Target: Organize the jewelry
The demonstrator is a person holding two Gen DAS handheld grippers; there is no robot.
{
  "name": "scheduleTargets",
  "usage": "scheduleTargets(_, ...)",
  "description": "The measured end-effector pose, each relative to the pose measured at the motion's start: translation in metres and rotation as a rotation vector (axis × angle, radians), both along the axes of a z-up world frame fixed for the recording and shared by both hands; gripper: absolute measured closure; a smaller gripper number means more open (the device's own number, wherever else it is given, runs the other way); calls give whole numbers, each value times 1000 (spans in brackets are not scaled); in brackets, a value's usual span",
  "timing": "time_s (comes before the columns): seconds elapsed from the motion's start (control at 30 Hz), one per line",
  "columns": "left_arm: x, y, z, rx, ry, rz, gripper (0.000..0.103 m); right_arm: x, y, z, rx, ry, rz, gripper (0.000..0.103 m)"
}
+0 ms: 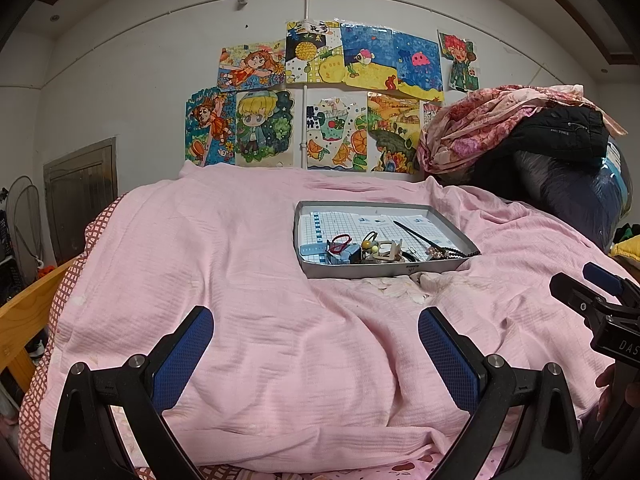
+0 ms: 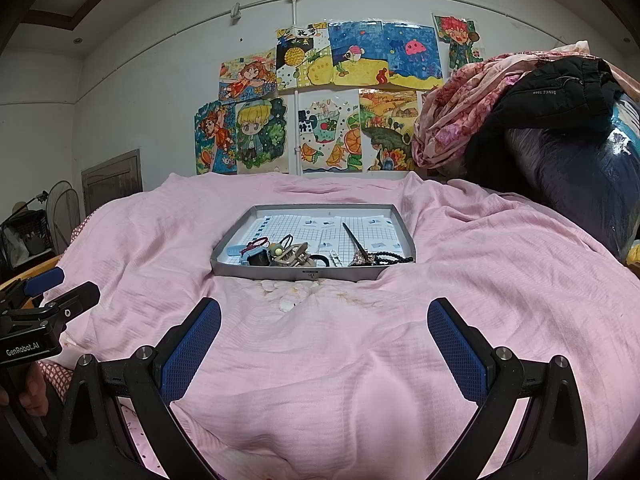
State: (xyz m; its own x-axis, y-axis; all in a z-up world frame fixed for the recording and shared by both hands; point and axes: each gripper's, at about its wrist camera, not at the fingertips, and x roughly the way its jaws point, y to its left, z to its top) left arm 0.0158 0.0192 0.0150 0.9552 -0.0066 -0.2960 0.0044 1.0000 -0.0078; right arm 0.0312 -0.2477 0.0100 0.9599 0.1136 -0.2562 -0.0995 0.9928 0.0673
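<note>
A shallow grey tray [image 1: 384, 270] [image 2: 304, 275] lined with grid paper lies on the pink bedspread [image 1: 240, 280] [image 2: 460, 280]. Along its near side sit a red cord bracelet [image 1: 341, 239] [image 2: 256, 243], a beige hair claw [image 1: 386, 250] [image 2: 294, 255], a black hair stick [image 1: 412, 234] [image 2: 354, 238] and a dark bead string [image 1: 460, 254] [image 2: 390, 258]. My left gripper [image 1: 316, 326] stands open, well short of the tray and to its left. My right gripper [image 2: 324, 318] is open too, just in front of the tray. Neither holds anything.
A heap of floral bedding and a black jacket [image 1: 560, 132] [image 2: 560, 84] rises at the back right. Children's drawings [image 1: 320, 100] cover the wall behind. A wooden bed rail [image 1: 24, 312] runs along the left. A hand [image 2: 34, 388] grips the left tool's handle.
</note>
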Motion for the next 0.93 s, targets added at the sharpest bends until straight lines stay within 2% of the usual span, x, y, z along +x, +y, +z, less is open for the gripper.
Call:
scheduleTargets(0.23,0,0,1,-6,2,5,0,0,0,0,0,0,0,2)
scheduleTargets(0.47,-7,-12,-6,39,-37,34,0,0,0,0,0,1,0,2)
scheduleTargets(0.93,-6,-10,-4,45,-27,34,0,0,0,0,-1,2,0,2)
